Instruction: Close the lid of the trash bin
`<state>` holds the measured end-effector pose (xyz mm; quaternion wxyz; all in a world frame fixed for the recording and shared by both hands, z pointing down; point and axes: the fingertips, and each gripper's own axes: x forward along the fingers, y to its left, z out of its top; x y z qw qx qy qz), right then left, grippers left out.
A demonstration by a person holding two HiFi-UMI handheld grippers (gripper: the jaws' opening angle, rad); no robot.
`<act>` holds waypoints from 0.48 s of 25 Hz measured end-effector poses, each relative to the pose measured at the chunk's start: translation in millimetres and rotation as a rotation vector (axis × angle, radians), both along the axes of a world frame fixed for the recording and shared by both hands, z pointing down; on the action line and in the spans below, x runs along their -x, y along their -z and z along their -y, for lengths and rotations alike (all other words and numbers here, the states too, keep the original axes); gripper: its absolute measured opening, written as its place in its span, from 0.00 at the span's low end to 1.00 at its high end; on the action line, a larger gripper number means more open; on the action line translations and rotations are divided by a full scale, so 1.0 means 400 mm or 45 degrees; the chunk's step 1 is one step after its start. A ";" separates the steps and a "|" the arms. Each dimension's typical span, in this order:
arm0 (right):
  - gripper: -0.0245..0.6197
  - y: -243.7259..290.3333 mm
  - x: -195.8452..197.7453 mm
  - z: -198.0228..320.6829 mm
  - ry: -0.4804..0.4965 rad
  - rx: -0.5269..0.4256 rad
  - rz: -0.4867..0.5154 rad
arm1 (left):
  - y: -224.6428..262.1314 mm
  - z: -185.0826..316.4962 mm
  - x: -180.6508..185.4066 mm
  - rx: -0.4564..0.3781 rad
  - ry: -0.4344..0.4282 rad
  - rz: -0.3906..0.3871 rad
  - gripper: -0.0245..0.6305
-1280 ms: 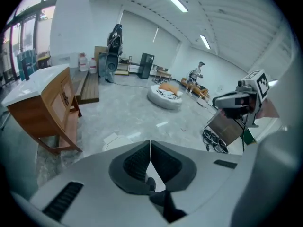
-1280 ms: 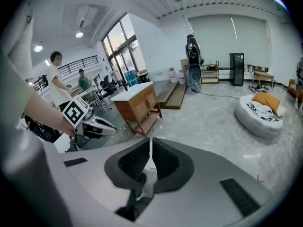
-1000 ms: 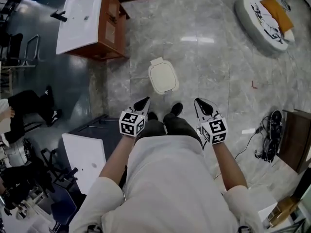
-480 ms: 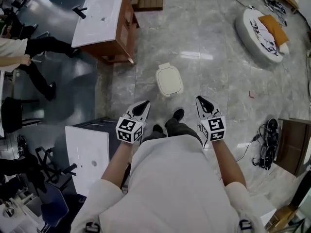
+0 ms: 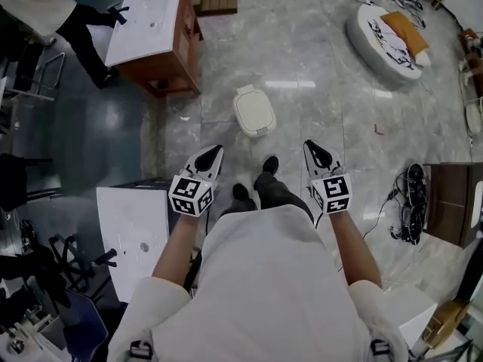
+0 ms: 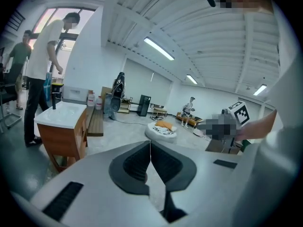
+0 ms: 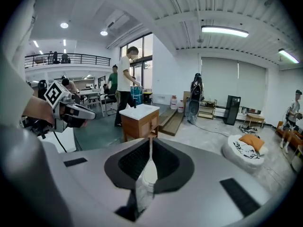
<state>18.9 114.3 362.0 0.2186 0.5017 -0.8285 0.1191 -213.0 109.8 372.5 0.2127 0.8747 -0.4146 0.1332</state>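
Observation:
The small white trash bin [image 5: 253,111] stands on the marble floor ahead of my feet, its lid lying flat on top. My left gripper [image 5: 213,152] hovers to its lower left, well apart from it, jaws shut with nothing between them. My right gripper [image 5: 312,148] hangs to the bin's lower right, also shut and holding nothing. In the left gripper view the left gripper [image 6: 150,144] points across the room with the bin hidden. In the right gripper view a sliver of the bin [image 7: 149,172] shows through the gap behind the right gripper [image 7: 150,139].
A wooden vanity with a white sink [image 5: 155,32] stands at the far left, with a person [image 5: 45,6] beside it. A round white cushion [image 5: 381,32] lies at the far right. A white cabinet [image 5: 132,232] is near my left, cables [image 5: 411,202] and brown furniture [image 5: 453,202] at my right.
Both grippers have risen and drawn back from the bin, staying shut. The view has shifted, and the person at the far left has walked toward the vanity.

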 end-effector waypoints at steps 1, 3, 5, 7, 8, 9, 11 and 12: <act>0.10 0.006 -0.006 -0.014 -0.007 -0.006 -0.001 | 0.010 -0.008 -0.004 -0.013 -0.004 -0.002 0.07; 0.10 0.018 -0.017 -0.037 -0.014 -0.021 -0.003 | 0.030 -0.023 -0.013 -0.036 -0.012 -0.008 0.07; 0.10 0.032 -0.024 -0.053 -0.009 -0.036 -0.003 | 0.046 -0.036 -0.019 -0.054 -0.008 -0.012 0.07; 0.10 0.052 -0.031 -0.062 0.008 -0.059 -0.006 | 0.062 -0.048 -0.025 -0.070 0.009 -0.015 0.07; 0.10 0.063 -0.037 -0.063 0.018 -0.073 -0.007 | 0.069 -0.054 -0.030 -0.080 0.020 -0.015 0.07; 0.10 0.074 -0.044 -0.062 0.028 -0.088 -0.007 | 0.077 -0.059 -0.036 -0.091 0.033 -0.014 0.07; 0.10 0.092 -0.060 -0.056 0.043 -0.112 0.001 | 0.090 -0.067 -0.046 -0.112 0.064 -0.009 0.07; 0.10 0.098 -0.068 -0.053 0.049 -0.118 0.008 | 0.096 -0.070 -0.050 -0.120 0.081 -0.007 0.07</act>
